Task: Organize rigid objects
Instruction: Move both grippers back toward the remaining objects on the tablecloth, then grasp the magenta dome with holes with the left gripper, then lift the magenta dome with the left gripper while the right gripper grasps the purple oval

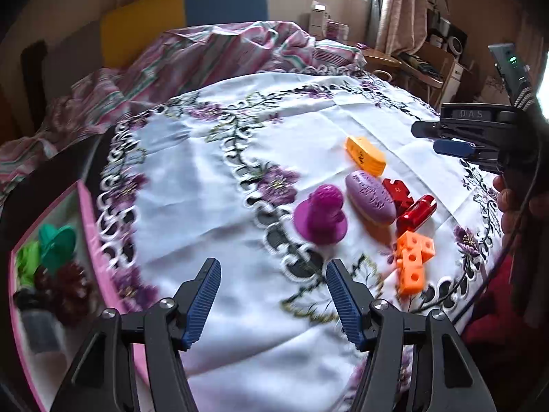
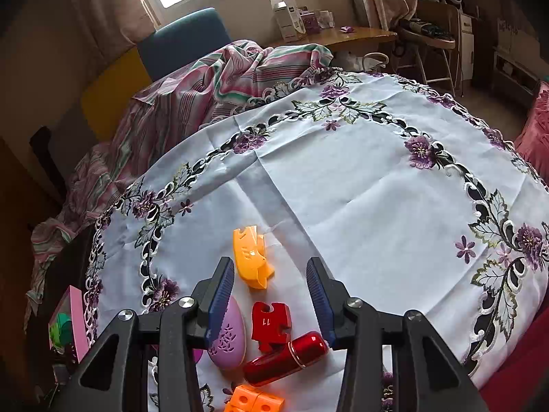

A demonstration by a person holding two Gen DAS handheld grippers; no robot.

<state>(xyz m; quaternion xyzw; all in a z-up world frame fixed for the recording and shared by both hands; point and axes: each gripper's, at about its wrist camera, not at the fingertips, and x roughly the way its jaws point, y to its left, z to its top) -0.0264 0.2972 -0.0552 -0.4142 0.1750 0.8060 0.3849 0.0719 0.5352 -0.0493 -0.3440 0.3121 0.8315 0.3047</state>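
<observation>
The toys lay clustered on the tablecloth near its right edge: the cylinder beside the puzzle piece, the cube block nearest. A tray stood off the left edge.

Black-framed left gripper and right gripper, ribbed blue pads, silver screws, "DAS" marking.

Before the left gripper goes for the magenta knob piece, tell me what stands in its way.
Nothing visible does. The left gripper hangs open above bare tablecloth, and the magenta knob piece stands just beyond its fingertips. The lilac oval lies on the piece's far side, off the path.
</observation>
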